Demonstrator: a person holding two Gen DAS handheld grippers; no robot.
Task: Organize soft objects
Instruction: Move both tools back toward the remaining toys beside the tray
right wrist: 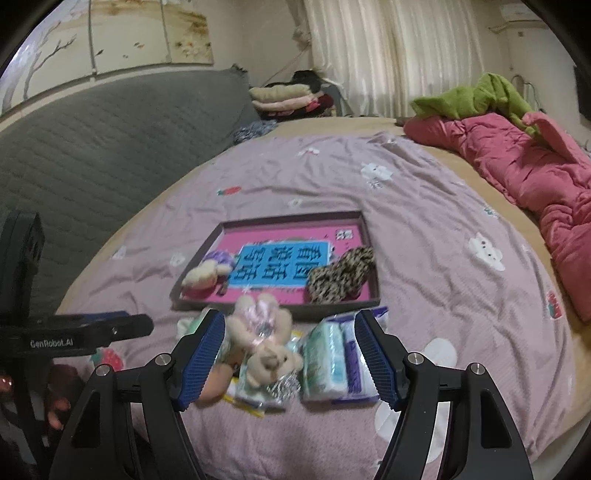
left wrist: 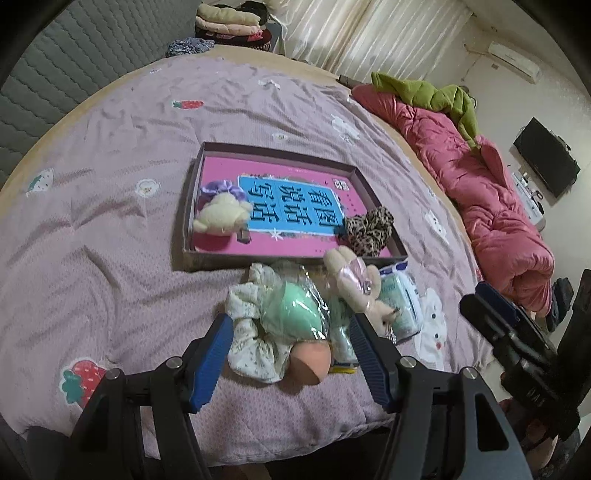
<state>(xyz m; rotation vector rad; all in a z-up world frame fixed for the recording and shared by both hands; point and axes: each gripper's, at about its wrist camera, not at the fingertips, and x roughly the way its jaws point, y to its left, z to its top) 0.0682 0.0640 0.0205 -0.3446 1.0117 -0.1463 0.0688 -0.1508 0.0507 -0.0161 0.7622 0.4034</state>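
A shallow box tray (left wrist: 275, 148) (right wrist: 295, 218) with a pink and blue bottom lies on the lilac bedcover (left wrist: 110, 229). In it sit a cream plush (left wrist: 221, 217) (right wrist: 201, 277) with a purple scrunchie and a leopard scrunchie (left wrist: 369, 229) (right wrist: 340, 277). In front of the tray lies a pile: a white floral scrunchie (left wrist: 251, 343), a wrapped mint sponge (left wrist: 299, 310), a peach sponge (left wrist: 310, 363) (right wrist: 212, 387), a beige bunny plush (left wrist: 354, 284) (right wrist: 266, 339) and a tissue pack (left wrist: 402, 306) (right wrist: 332, 362). My left gripper (left wrist: 290, 319) hangs open over the sponges. My right gripper (right wrist: 290, 315) hangs open over bunny and tissues, holding nothing.
A pink quilt (left wrist: 491, 206) (right wrist: 535, 173) with a green cloth (left wrist: 436, 96) on it lies along the bed's right side. Folded clothes (left wrist: 229, 22) (right wrist: 284, 98) are stacked at the far end. A grey padded headboard (right wrist: 92, 155) runs along the left.
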